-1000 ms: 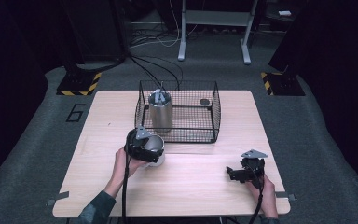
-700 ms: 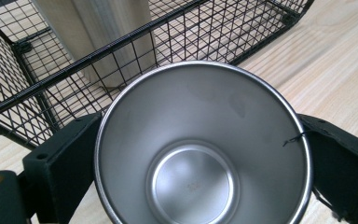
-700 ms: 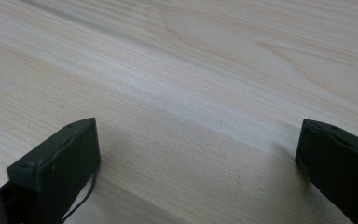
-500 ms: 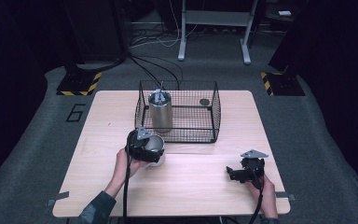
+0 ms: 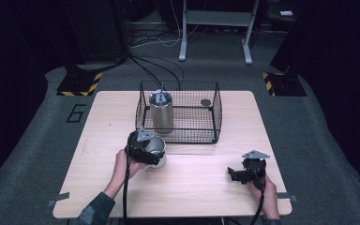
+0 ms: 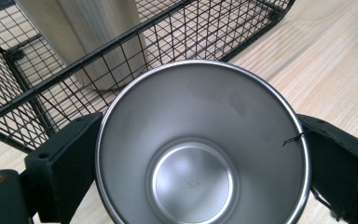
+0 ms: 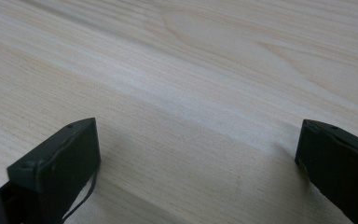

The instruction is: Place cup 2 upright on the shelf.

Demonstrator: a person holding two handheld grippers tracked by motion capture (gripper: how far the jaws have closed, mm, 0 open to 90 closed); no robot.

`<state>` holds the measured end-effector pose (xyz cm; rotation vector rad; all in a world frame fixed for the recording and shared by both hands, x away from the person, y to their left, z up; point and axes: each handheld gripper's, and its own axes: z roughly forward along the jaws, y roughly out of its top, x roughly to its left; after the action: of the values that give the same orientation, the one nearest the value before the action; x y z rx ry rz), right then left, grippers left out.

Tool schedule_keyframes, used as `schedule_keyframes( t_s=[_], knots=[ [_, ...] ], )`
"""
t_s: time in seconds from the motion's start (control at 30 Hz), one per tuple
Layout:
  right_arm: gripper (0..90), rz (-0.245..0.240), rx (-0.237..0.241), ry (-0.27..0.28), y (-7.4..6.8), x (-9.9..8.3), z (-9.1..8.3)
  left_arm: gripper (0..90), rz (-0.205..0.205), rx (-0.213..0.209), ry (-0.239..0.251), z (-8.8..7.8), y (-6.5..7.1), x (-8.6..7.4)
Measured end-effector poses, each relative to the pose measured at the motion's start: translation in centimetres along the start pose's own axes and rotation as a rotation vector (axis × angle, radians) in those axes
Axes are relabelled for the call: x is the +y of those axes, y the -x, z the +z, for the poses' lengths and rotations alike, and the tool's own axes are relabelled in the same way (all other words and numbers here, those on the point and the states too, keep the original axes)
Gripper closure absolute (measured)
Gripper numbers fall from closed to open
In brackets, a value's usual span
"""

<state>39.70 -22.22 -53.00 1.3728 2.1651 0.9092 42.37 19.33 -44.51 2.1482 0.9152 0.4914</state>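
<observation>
Steel cup [image 6: 203, 154]: clamped between left gripper [image 6: 200, 158] jaws, beside wire basket [image 5: 214, 110].
Right gripper [image 7: 198, 154]: jaws wide apart, empty, over wooden table [image 7: 191, 60].

The cup [image 6: 200, 154] is cut off at the bottom edge; the small dark thing [image 5: 206, 102] in the basket [image 5: 214, 123] is too small to tell.
</observation>
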Motion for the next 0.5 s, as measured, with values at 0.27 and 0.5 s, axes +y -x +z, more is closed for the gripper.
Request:
schedule_keyframes(
  t_s=[0.27, 0.5],
  knots=[
    [0.0, 0.001, 0.000, 0.001, 0.0, 0.0, 0.0, 6.0, 0.017, -0.001, 0.015, -0.8, 0.2, 0.6],
    [0.0, 0.001, 0.000, 0.000, 0.0, 0.0, 0.0, 6.1, 0.022, -0.008, 0.033, -1.5, 0.3, 1.4]
  ],
)
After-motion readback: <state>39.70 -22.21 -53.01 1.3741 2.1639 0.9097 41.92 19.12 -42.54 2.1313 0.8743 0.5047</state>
